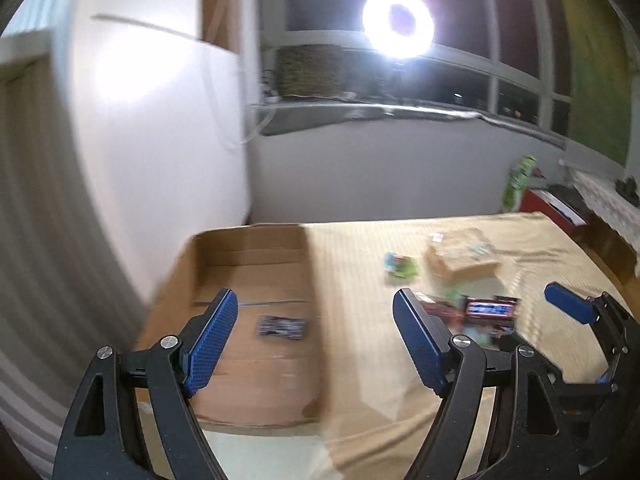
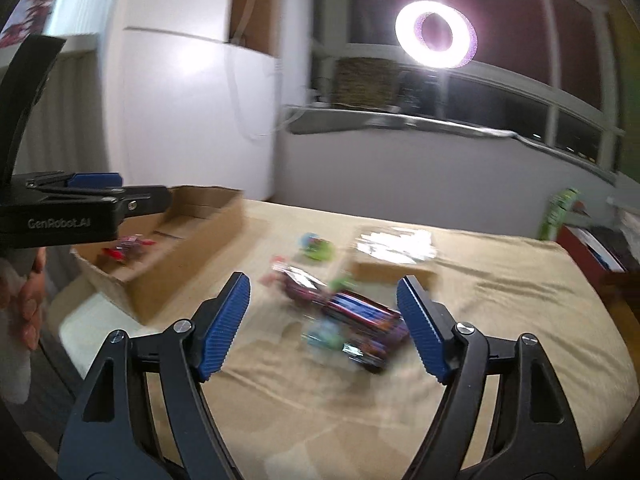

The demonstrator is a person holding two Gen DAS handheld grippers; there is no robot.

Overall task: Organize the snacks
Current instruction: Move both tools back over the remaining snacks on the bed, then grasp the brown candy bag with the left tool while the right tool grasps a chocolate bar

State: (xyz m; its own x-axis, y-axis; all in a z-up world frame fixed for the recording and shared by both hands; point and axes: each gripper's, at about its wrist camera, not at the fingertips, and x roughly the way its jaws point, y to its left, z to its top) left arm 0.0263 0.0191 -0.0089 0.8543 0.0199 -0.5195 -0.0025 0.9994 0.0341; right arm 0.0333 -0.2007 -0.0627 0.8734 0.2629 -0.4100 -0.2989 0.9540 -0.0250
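A shallow open cardboard box (image 1: 248,248) lies at the left end of the beige-covered table (image 1: 360,360). One dark snack packet (image 1: 282,327) rests on its floor. My left gripper (image 1: 315,296) hangs open over the box's right edge, nothing between its pads. In the right wrist view, my right gripper (image 2: 323,282) stands open just above a blurred pile of red, purple and green snack packets (image 2: 352,320). A red packet (image 2: 128,250) lies in the box (image 2: 192,248). A green packet (image 2: 318,248) sits alone behind the pile.
A brown carton with a shiny top (image 2: 394,252) stands behind the pile. A white cabinet (image 1: 160,120) rises behind the box. A ring light (image 1: 398,24) glares at the window. Red and green things (image 1: 520,184) stand off the table's far right corner. A hand (image 2: 28,300) shows at the left edge.
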